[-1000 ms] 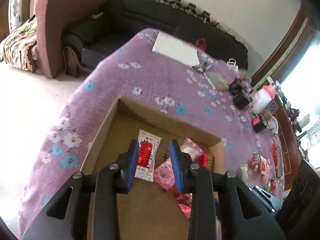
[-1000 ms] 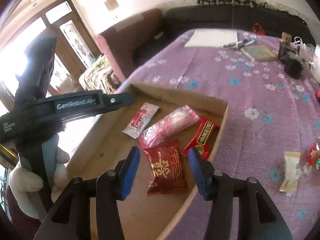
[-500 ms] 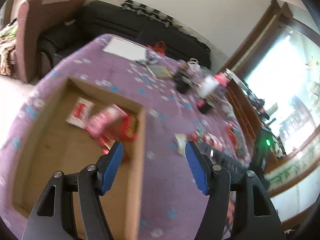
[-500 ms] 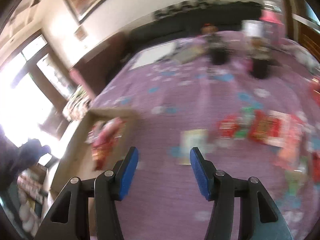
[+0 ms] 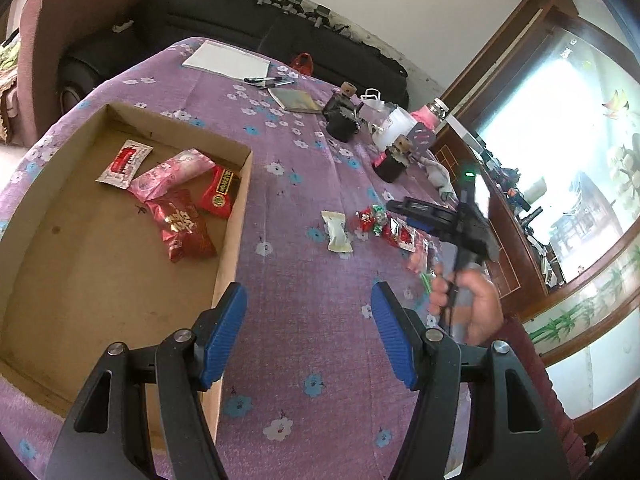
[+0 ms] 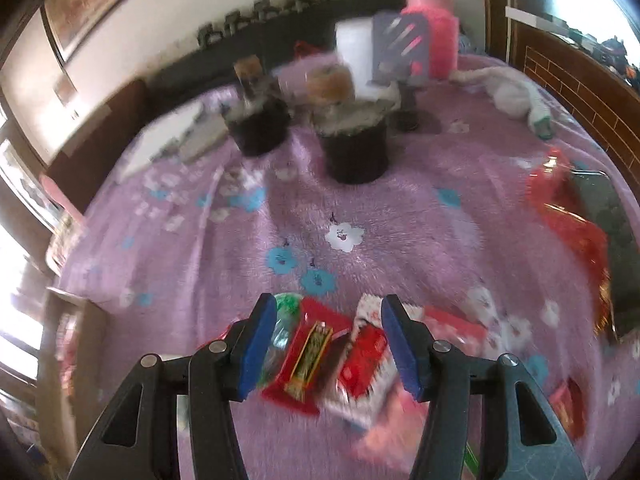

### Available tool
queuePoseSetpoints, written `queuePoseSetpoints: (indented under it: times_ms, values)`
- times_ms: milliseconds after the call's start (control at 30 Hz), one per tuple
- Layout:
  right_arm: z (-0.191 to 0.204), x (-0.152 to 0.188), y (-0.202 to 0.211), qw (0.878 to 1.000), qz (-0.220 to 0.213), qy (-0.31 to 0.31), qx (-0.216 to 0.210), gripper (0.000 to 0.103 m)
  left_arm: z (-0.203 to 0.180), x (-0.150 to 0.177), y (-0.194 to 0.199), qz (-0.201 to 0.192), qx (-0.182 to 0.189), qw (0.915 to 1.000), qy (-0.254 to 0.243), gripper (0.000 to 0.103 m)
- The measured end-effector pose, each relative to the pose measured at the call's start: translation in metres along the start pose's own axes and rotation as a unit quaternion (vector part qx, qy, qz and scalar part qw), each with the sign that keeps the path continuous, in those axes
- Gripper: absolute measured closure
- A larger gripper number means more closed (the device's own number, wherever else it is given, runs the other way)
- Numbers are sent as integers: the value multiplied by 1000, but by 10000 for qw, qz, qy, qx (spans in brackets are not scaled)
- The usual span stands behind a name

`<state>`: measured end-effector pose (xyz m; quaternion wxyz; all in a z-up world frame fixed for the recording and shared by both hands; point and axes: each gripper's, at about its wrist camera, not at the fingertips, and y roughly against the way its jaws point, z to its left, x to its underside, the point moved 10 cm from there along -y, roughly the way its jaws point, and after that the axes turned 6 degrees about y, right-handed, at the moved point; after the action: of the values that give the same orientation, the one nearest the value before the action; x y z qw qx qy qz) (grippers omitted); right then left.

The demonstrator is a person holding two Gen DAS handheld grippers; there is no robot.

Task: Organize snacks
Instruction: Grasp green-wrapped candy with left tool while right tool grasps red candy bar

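Note:
A cardboard box [image 5: 236,216] on the purple flowered cloth holds several snack packets, among them a dark red one [image 5: 182,230] and a pink one [image 5: 168,176]. My left gripper [image 5: 308,308] is open and empty above the cloth, just right of the box's wall. More packets lie loose on the cloth: a cream one [image 5: 338,231] and a red cluster [image 5: 394,230]. My right gripper [image 6: 328,344] is open, low over that cluster, with a red and gold packet [image 6: 310,356] and a red and white packet [image 6: 366,364] between its jaws. The right wrist view is blurred.
Two black pots [image 6: 354,148] with toppings, a white jug [image 5: 390,128] and a pink bottle [image 6: 434,32] stand at the back of the table. A white pad [image 5: 226,60], pens and a notebook lie further back. A dark sofa stands behind the table.
Both grippers left the box and swung right. My left gripper opened wider and pulled back over the cloth. My right gripper crossed to the loose packets and dropped low over them.

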<state>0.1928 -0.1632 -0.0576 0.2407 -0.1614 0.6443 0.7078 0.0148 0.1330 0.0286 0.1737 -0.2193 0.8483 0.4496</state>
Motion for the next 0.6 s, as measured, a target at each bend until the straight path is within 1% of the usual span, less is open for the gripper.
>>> queuePoseSetpoints:
  times_ms: [33,67,100,133,200,300,367,400,467,500,533,567,600]
  values:
    - [4,1,-7,9999,88,67,27,48,2,0,1,-16,-18,10000,19,39]
    - [7,4,-9,9998,190,65,91,49,3,0,2,-27,-35,10000,33,39]
    - [12,5,-9,9995,175,210,181,57,4,0,2,-34,-55,10000,39,39]
    - [17,9,-8,9994,220,251,125,72,5,0,3,-42,-73,10000,47,39]
    - [27,20,-1,9988,313,365,24,82,6,1,3,-52,-78,9999,56,39]
    - [51,52,16,9956,431,795,-236,83,3,4,0,-26,-50,10000,29,39]
    - [66,80,36,9920,464,1035,-546,82,1,7,-2,5,-36,10000,-29,39]
    - [70,92,44,9898,517,1124,-705,83,-1,9,-3,29,-32,10000,-67,39]
    - [79,112,60,9835,687,1078,-1278,82,-6,14,-6,82,12,9999,-133,39]
    - [76,115,77,9826,489,893,-1551,82,-9,16,-9,122,23,9998,-169,39]
    - [71,114,86,9837,323,794,-1578,81,-11,18,-10,149,37,9997,-197,39]
    - [61,111,98,9857,95,685,-1538,79,-15,21,-12,176,68,9996,-229,39]
    - [47,109,110,9885,-144,597,-1385,71,-19,24,-14,211,94,9994,-275,39]
